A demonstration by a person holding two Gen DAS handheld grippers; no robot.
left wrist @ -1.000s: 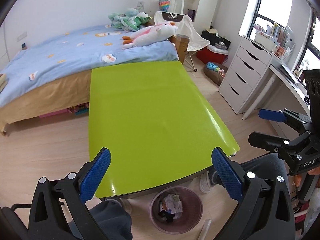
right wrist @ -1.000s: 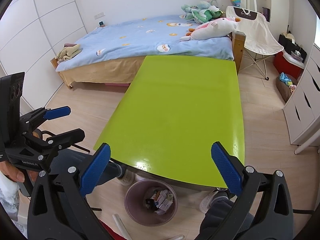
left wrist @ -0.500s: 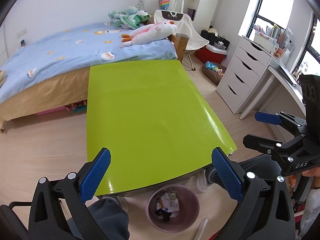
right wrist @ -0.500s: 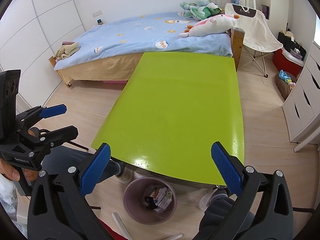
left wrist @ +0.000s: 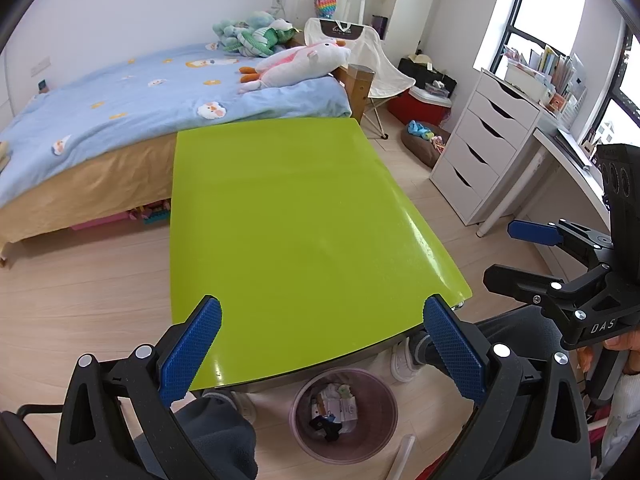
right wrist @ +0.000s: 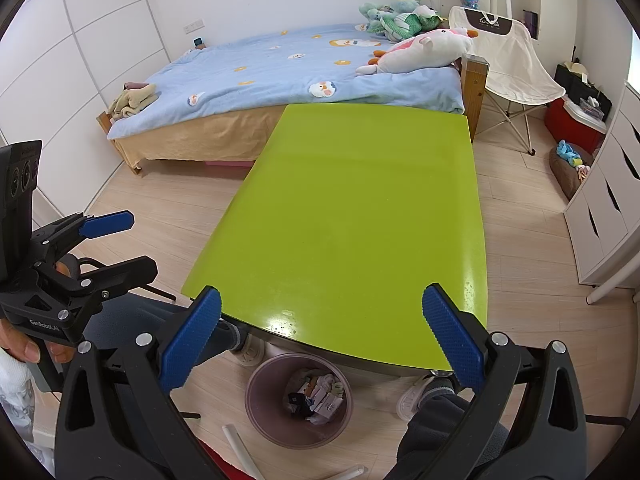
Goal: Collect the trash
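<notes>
A pinkish round trash bin [left wrist: 378, 428] stands on the floor under the near edge of the green table [left wrist: 288, 216], with paper scraps and packets [left wrist: 334, 406] inside. It also shows in the right wrist view [right wrist: 262, 410]. My left gripper [left wrist: 320, 346] is open and empty, held above the table's near edge. My right gripper [right wrist: 320, 340] is open and empty too, beside it at the same edge. Each gripper shows in the other's view: the right gripper [left wrist: 520, 252], the left gripper [right wrist: 120, 244]. The green table top [right wrist: 352, 216] is bare.
A bed with a blue cover [left wrist: 120, 108] and plush toys [left wrist: 300, 64] lies beyond the table. A white drawer unit [left wrist: 480, 148] and desk stand at right. A folding chair [right wrist: 512, 60] is by the bed. The person's knees and shoes [left wrist: 404, 360] are under the table.
Both grippers have drawn back and up a little from the table; the bin shows more fully. Both stay open and empty.
</notes>
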